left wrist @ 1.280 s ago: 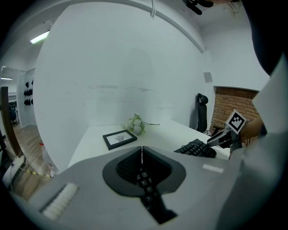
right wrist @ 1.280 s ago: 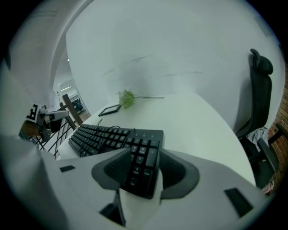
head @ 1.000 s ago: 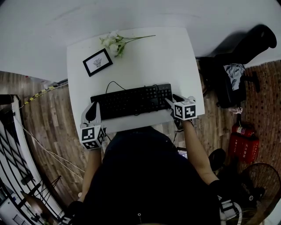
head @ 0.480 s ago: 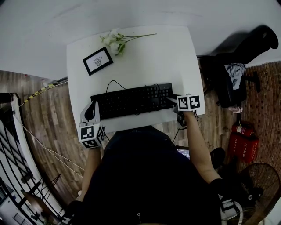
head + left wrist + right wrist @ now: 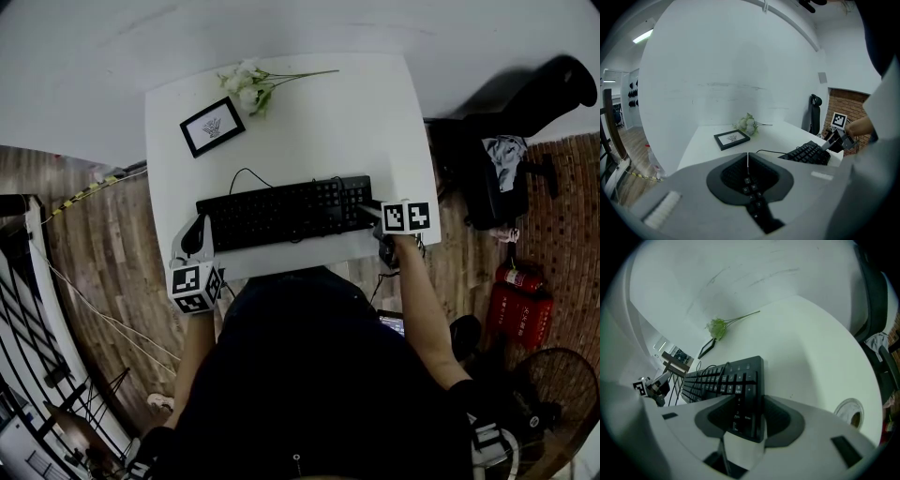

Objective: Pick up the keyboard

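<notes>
Fingers of the left gripper (image 5: 748,163) are closed on the left end of the keyboard (image 5: 281,214); fingers of the right gripper (image 5: 746,420) clamp its number-pad end; it sits along the front edge of the desk (image 5: 309,122), long axis left to right, keys up.

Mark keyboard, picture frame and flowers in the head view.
keyboard (image 5: 281,214), head view, middle of the key field
picture frame (image 5: 213,126), head view, centre of the print
flowers (image 5: 246,86), head view, white blooms
</notes>
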Motion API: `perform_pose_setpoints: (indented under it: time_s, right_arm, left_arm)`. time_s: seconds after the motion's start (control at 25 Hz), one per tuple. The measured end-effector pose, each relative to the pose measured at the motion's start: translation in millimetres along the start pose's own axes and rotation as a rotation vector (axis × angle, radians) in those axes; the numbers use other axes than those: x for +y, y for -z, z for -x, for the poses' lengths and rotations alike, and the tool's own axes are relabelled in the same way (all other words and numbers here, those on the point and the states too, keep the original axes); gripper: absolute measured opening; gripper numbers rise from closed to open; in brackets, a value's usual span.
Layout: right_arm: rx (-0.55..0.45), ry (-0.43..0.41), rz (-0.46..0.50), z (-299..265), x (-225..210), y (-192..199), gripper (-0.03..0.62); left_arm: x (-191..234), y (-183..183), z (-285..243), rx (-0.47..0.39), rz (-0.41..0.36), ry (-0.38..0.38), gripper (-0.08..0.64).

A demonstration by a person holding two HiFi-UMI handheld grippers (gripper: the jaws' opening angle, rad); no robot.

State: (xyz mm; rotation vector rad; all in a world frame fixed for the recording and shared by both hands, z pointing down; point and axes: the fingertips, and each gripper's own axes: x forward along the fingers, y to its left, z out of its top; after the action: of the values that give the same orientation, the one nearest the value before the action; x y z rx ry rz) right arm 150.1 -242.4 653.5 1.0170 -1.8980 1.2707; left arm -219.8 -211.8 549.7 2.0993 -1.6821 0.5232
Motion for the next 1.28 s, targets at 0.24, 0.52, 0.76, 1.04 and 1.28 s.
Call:
perform_pose_setpoints:
  time_s: [0.24, 0.52, 0.76, 1.04, 1.28]
  right_arm:
    - [-0.011, 0.026, 0.021, 8.6, 5.0, -3.8, 0.192]
    - [-0.021, 0.042, 0.042, 15.0, 10.0, -8.3, 0.192]
    - [-0.026, 0.052, 0.052, 17.4, 11.2, -10.7, 0.192]
    - [-0.026, 0.054, 0.052, 17.8, 11.2, -11.7, 0.192]
    - [-0.022, 0.057, 0.047, 17.3, 10.3, -11.7, 0.192]
  left_arm:
    - [4.9, 15.8, 1.0, 0.045, 0.050, 0.012, 0.015]
    - [11.9, 53.4, -3.3, 0.182, 0.152, 0.055, 0.189]
    - [16.7, 90.7, -8.6, 0.331, 0.243, 0.099, 0.258]
    - [18.1, 107.7, -16.2, 0.404, 0.296, 0.137, 0.276]
    - [19.2, 109.1, -20.1, 0.424, 0.374, 0.178, 0.288]
